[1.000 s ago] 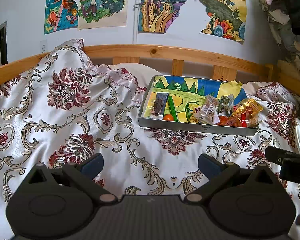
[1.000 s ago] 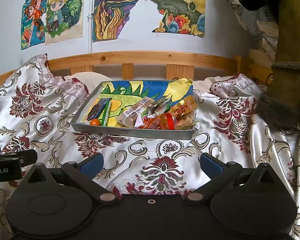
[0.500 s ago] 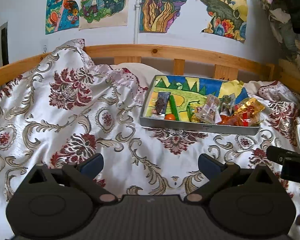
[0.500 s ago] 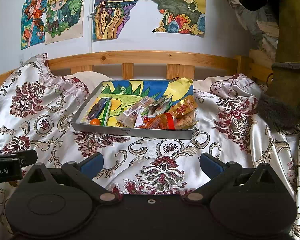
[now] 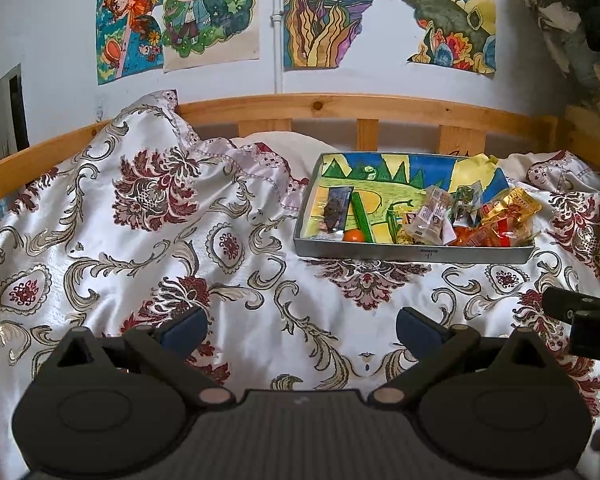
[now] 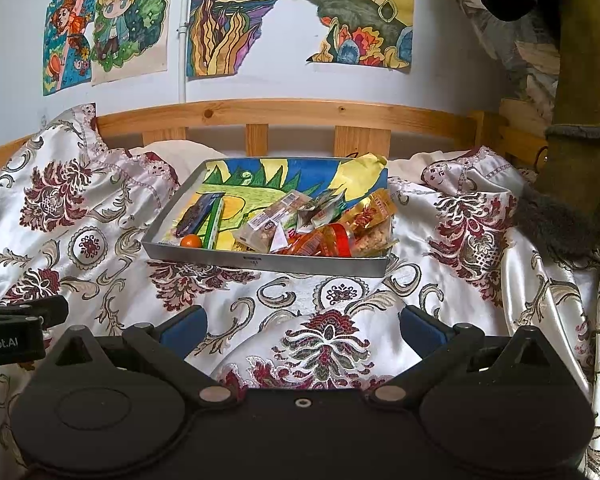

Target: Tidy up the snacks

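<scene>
Reaching for the tray (image 6: 260,262), both spread, empty grippers (image 5: 300,326) (image 6: 302,326) risk tipping it: snacks (image 6: 320,228) crowd its right side on soft bedspread (image 6: 340,292).

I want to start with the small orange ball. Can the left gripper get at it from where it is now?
Probably yes. The left gripper is open over bare bedspread, nothing between it and the tray. The orange ball lies at the near-left corner, though the tray's front wall and a green stick crowd it.

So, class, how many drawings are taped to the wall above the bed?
4, in a row: orange-haired girl drawing far left, blond child drawing, swirly drawing, landscape drawing far right. Others may lie beyond the frame.
</scene>
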Tool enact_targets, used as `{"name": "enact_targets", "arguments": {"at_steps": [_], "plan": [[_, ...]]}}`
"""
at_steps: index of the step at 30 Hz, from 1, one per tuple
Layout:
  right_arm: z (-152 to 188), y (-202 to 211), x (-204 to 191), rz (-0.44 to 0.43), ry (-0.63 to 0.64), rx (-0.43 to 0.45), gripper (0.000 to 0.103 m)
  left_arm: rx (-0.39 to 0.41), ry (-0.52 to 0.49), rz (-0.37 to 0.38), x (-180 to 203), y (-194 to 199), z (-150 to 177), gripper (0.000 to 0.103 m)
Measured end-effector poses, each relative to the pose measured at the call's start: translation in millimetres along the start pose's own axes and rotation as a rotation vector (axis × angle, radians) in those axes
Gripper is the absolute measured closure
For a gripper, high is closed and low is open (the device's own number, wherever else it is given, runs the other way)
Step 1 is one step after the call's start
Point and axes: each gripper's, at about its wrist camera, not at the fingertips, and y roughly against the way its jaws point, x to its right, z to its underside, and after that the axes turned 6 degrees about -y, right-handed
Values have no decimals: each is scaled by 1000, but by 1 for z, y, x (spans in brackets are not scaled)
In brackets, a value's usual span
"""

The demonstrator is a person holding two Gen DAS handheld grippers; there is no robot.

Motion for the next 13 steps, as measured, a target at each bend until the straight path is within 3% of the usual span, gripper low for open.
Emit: {"name": "enact_targets", "arguments": {"at_steps": [13], "plan": [[2, -1, 0, -2, 2, -7, 1, 7, -13, 8, 1, 2, 1, 0]]}}
